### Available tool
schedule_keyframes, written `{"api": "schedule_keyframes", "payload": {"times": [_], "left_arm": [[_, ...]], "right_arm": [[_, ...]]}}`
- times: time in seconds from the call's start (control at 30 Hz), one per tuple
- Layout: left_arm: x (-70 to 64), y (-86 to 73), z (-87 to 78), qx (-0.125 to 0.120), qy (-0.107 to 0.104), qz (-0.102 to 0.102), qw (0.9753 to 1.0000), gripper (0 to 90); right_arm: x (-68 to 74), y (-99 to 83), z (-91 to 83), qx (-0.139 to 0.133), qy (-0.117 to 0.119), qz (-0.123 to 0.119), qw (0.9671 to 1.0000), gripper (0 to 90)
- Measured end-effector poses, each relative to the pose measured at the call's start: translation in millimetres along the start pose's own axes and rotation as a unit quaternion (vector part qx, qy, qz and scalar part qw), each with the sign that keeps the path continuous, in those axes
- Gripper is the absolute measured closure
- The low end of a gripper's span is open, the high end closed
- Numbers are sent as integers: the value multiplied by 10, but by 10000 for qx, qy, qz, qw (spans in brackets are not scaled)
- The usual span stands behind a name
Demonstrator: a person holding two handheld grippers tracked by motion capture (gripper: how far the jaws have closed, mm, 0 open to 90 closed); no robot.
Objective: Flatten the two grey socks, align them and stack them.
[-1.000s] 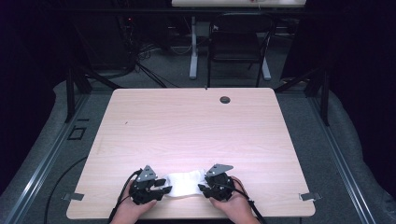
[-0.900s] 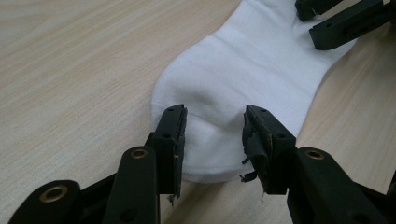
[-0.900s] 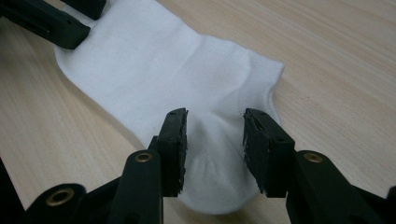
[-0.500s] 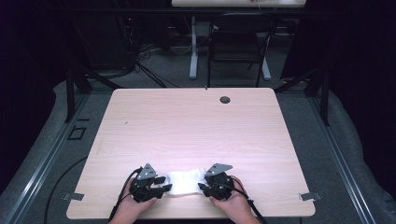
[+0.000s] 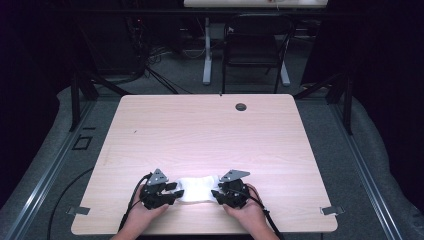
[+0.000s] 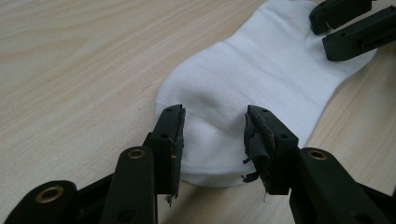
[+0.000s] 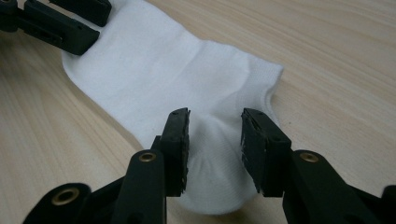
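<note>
A white ankle sock lies flat near the front edge of the light wood table, between the two hand-held grippers. My left gripper is at the sock's left end. In the left gripper view its jaws stand open astride that rounded end of the sock. My right gripper is at the other end. In the right gripper view its jaws are open astride the sock, and the cloth puckers a little between them. Each view shows the other gripper's jaws resting on the far end.
A dark cable grommet sits near the table's far edge. A black chair and a desk leg stand beyond the table, with cables on the floor. Metal brackets stick out at the front corners.
</note>
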State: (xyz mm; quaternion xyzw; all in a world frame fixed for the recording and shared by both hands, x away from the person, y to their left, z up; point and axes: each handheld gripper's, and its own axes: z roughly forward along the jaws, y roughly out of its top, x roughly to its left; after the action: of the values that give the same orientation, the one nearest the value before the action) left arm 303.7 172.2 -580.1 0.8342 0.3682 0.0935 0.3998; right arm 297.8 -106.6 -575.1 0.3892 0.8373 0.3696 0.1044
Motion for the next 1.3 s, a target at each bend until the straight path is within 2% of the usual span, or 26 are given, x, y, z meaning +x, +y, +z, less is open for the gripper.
{"api": "schedule_keyframes", "payload": {"times": [0.27,0.33,0.63,0.77,0.87,0.97,1.0,1.2,1.3], "left_arm": [[55,16,21,-70,27,-146,9999,559],[59,20,25,-90,11,-269,9996,556],[58,28,23,-132,22,-250,9996,527],[46,49,-10,-188,41,-209,9996,488],[44,63,-46,-251,58,-198,9995,470],[49,72,-101,-348,60,-235,9991,456],[59,75,-120,-342,76,-186,9992,454],[104,64,-237,-487,160,-326,9982,450],[150,51,-294,-579,224,-414,9972,444]], "right_arm": [[-23,34,47,-85,-19,85,9999,614],[-22,34,51,-95,-29,82,9999,612],[-17,48,45,-118,-48,57,9999,584],[4,62,-2,-272,-34,18,9996,560],[0,64,-40,-406,-12,74,9991,524],[-23,59,-79,-480,-30,0,9988,499],[-29,54,-95,-536,-42,5,9986,489],[-44,52,-189,-741,-119,-27,9972,444],[-59,87,-306,-885,55,68,9960,428]]}}
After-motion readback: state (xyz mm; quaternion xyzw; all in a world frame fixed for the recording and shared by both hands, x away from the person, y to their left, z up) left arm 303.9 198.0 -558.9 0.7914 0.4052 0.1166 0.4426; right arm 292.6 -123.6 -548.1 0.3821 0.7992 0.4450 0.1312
